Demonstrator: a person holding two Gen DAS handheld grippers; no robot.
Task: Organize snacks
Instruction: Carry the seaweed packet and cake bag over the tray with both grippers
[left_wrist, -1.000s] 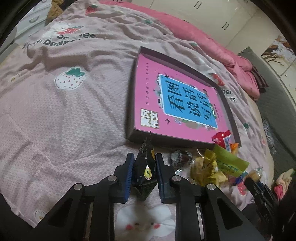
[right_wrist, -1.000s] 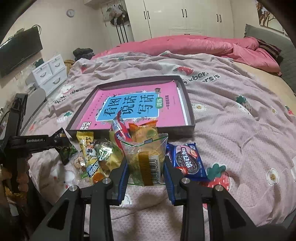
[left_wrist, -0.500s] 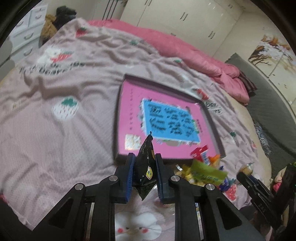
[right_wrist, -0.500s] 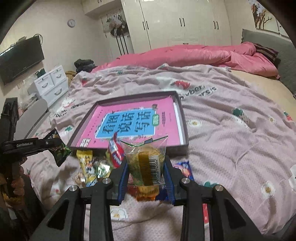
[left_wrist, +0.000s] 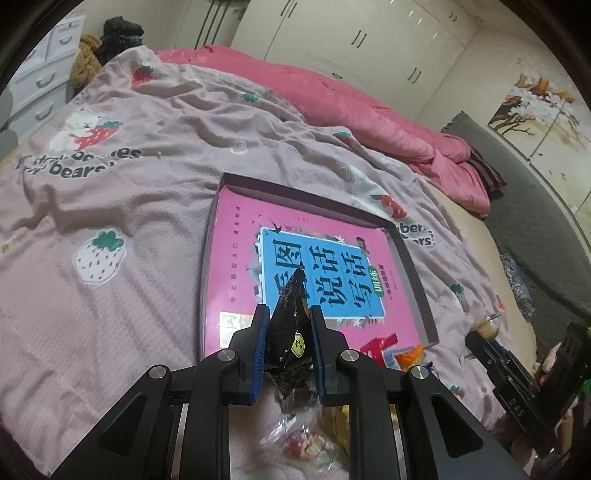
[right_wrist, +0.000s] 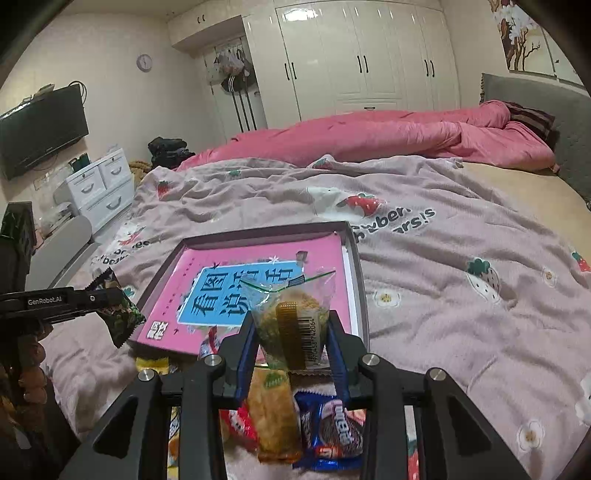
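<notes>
**Bedspread, shallow box and two gripped snack packets**

Pink strawberry-print bedspread (right_wrist: 461, 236) covers the bed and carries everything. Above its near edge, the left hand-held gripper (left_wrist: 286, 325) has its jaws nearly together, pinching a small dark snack packet (left_wrist: 290, 325), lifted clear of the cover in front of the box's near-left corner. The right hand-held gripper (right_wrist: 291, 336) is closed part-way on a clear bag of yellowish snack (right_wrist: 291, 314) with a barcode, held over the box's near wall.

Beyond both lies a shallow dark-walled box (right_wrist: 356, 266) with a pink book (left_wrist: 236, 258) flat inside, filling most of the floor; a narrow strip stays bare along its right wall. Wide bare bedspread surrounds the box to the left, right and far side, up to a pink duvet (right_wrist: 388, 136).

Loose snacks sit below the right gripper: an orange packet (right_wrist: 275, 417), a blue cookie packet (right_wrist: 332, 432), a red wrapper (right_wrist: 240, 424). The gripper arms cover much of this heap, and the packets at its left are cut off and blurred.
</notes>
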